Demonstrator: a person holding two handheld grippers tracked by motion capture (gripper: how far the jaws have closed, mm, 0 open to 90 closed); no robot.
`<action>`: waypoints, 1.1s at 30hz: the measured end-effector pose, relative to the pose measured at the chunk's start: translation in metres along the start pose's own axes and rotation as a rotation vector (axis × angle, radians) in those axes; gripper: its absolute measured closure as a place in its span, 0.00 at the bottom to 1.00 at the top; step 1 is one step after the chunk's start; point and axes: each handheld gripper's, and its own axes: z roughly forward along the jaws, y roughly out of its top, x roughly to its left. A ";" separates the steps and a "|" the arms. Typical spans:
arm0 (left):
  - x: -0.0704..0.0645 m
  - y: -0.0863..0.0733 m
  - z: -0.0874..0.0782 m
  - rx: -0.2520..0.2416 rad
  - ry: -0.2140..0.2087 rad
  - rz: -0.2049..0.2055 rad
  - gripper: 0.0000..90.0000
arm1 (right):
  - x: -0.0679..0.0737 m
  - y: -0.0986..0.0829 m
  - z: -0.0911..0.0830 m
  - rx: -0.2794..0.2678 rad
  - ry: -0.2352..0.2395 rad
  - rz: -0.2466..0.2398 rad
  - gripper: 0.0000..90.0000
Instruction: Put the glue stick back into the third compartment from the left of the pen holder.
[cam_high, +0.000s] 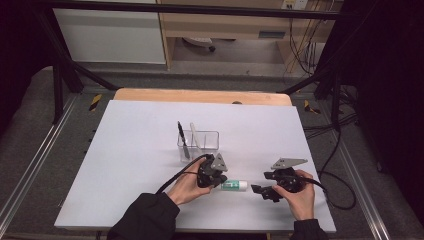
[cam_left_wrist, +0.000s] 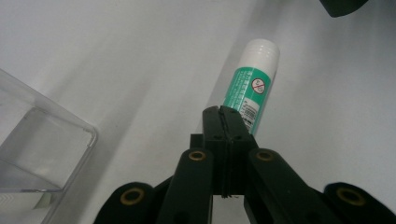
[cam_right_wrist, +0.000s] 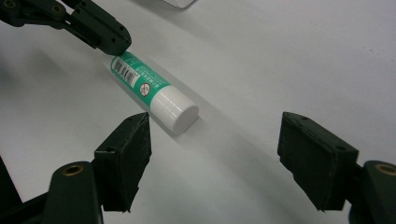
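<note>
A green glue stick with a white cap lies on its side on the white table, between the two grippers. My left gripper is shut with nothing between its jaws. In the left gripper view its tip rests at the green end of the glue stick. My right gripper is open, just right of the cap. In the right gripper view its jaws stand wide apart, the glue stick lying ahead of the left one, and the left gripper meets the stick's far end.
A clear plastic box stands behind the left gripper, holding a black pen and a pale stick. Its corner appears in the left gripper view. Cables trail off the table's right side.
</note>
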 end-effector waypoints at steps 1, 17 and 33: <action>-0.001 0.000 0.000 0.004 -0.012 -0.008 0.99 | 0.000 0.000 0.000 0.004 0.000 0.003 0.32; -0.002 -0.003 -0.002 0.000 -0.024 0.008 0.99 | -0.002 0.002 0.014 0.019 0.137 0.056 0.73; -0.002 -0.003 -0.002 0.001 -0.024 0.010 0.99 | 0.002 0.003 0.022 0.069 0.091 0.053 1.00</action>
